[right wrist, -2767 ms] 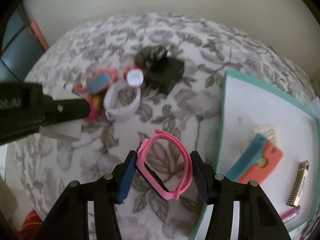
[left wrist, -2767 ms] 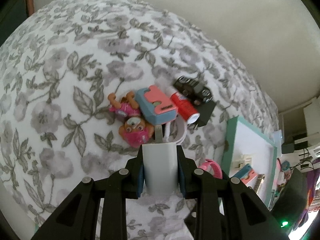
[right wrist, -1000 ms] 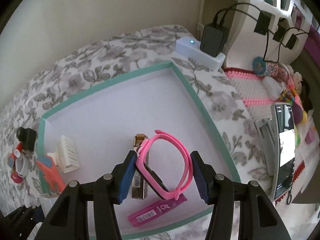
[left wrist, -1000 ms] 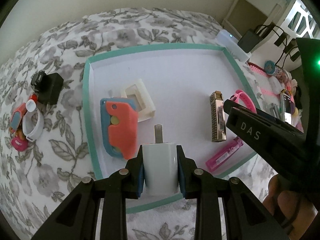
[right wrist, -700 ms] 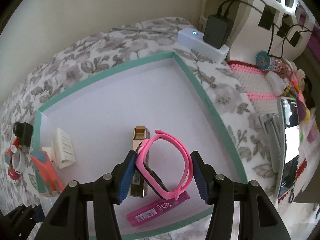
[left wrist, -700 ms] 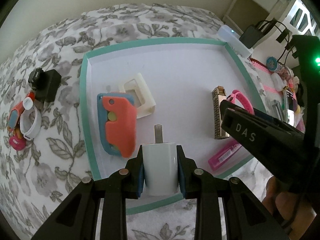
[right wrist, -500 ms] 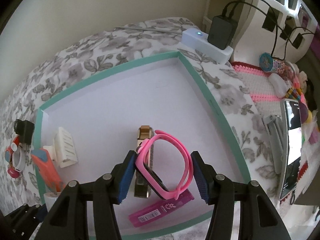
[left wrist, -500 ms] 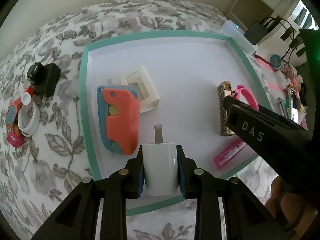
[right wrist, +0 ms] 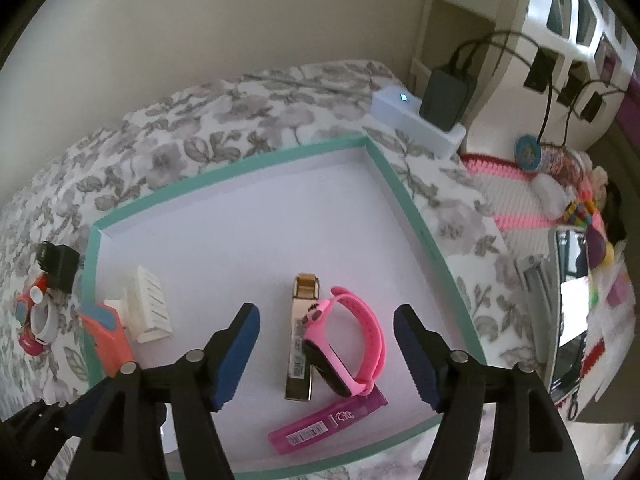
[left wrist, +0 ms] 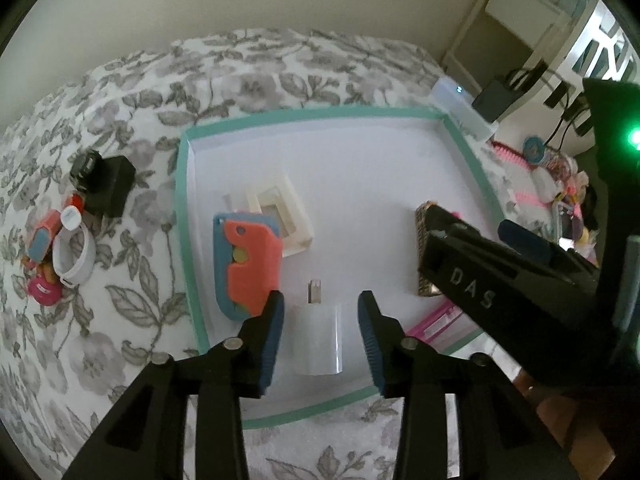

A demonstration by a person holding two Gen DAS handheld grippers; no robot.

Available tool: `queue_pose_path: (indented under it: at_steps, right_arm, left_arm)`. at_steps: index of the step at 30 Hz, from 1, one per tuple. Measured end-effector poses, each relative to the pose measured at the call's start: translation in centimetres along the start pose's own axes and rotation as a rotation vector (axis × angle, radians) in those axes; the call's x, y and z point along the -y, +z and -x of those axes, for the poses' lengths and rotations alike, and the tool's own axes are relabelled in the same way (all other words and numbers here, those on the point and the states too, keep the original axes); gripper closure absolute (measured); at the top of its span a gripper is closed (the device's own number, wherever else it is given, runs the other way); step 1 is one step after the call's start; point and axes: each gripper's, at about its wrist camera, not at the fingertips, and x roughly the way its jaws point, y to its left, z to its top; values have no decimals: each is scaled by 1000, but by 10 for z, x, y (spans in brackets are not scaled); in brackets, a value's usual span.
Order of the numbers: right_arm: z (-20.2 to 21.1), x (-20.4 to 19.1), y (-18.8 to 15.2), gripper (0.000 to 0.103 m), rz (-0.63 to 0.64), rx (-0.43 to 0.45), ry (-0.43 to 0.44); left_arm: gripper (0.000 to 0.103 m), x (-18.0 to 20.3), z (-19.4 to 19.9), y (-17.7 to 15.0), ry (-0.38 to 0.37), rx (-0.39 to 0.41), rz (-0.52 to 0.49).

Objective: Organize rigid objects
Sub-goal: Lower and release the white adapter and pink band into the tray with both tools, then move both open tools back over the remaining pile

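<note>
While both sets of fingers are being held apart over the teal-rimmed tray on the flowered bed, nothing is being gripped. From the left wrist, the left gripper is being seen spread on either side of the white charger, which is lying on the tray floor by the near rim with gaps at both pads. Just to its left the coral and blue toy is lying, with the cream block beyond it. Only this view is showing the charger. From the right wrist, the right gripper is being seen opened wide around the pink watch, which is resting on the tray against the gold clip, with the pink tube by the near rim. In the left view the watch is being hidden behind the right gripper's body. Outside the tray's left edge, the black adapter and white band are lying among small toys. Bare floor is being left across the far half of the tray.
</note>
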Motion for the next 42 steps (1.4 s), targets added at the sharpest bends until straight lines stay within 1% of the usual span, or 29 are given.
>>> queue_pose_path:
  at_steps: [1, 2, 3, 5, 9, 11, 12, 15, 17, 18, 19, 20, 25, 26, 28, 31, 37, 40, 42]
  right_arm:
    - [2, -1, 1, 25, 4, 9, 1]
    - [5, -3, 2, 23, 8, 22, 4]
    - [6, -3, 2, 22, 7, 30, 9]
    - [9, -4, 3, 16, 1, 41, 17]
    - [11, -3, 4, 15, -13, 53, 25]
    - [11, -2, 4, 5, -20, 55, 29]
    - [11, -2, 4, 3, -22, 57, 30]
    - [12, -3, 4, 3, -27, 65, 43]
    - [13, -4, 3, 0, -28, 75, 52]
    - [13, -4, 3, 0, -27, 80, 55]
    - [14, -5, 3, 0, -27, 85, 56]
    - [15, -6, 4, 0, -26, 88, 57]
    - [13, -12, 3, 0, -10, 83, 72]
    - [12, -15, 3, 0, -3, 83, 77]
    - [13, -19, 2, 0, 12, 85, 85]
    - [16, -31, 1, 0, 56, 103, 97]
    - [30, -53, 2, 0, 101, 165, 139]
    - [39, -61, 3, 0, 105, 204, 192]
    - [45, -65, 4, 0, 91, 231, 277]
  left_arm:
    - [52, 0, 3, 1, 2, 13, 2]
    - [51, -2, 6, 2, 5, 25, 5]
    - [51, -3, 10, 3, 19, 36, 7]
    - [50, -8, 15, 5, 40, 53, 20]
    - [50, -17, 19, 6, 66, 67, 49]
    - [50, -23, 21, 6, 93, 72, 63]
    - [50, -25, 21, 6, 107, 74, 71]
    - [50, -39, 25, 7, 147, 91, 112]
    - [48, -47, 30, 8, 168, 110, 134]
    - [44, -52, 33, 10, 186, 125, 146]
    - [28, -56, 35, 11, 199, 135, 153]
    - [20, -61, 37, 12, 212, 147, 161]
    - [19, -84, 43, 15, 249, 177, 214]
    - [16, -90, 44, 16, 263, 181, 229]
    - [13, -101, 46, 17, 291, 198, 257]
    - [13, -121, 54, 17, 325, 233, 304]
    - [13, -154, 71, 14, 347, 285, 393]
    - [13, -165, 77, 11, 337, 293, 421]
    - [13, -171, 80, 10, 337, 295, 437]
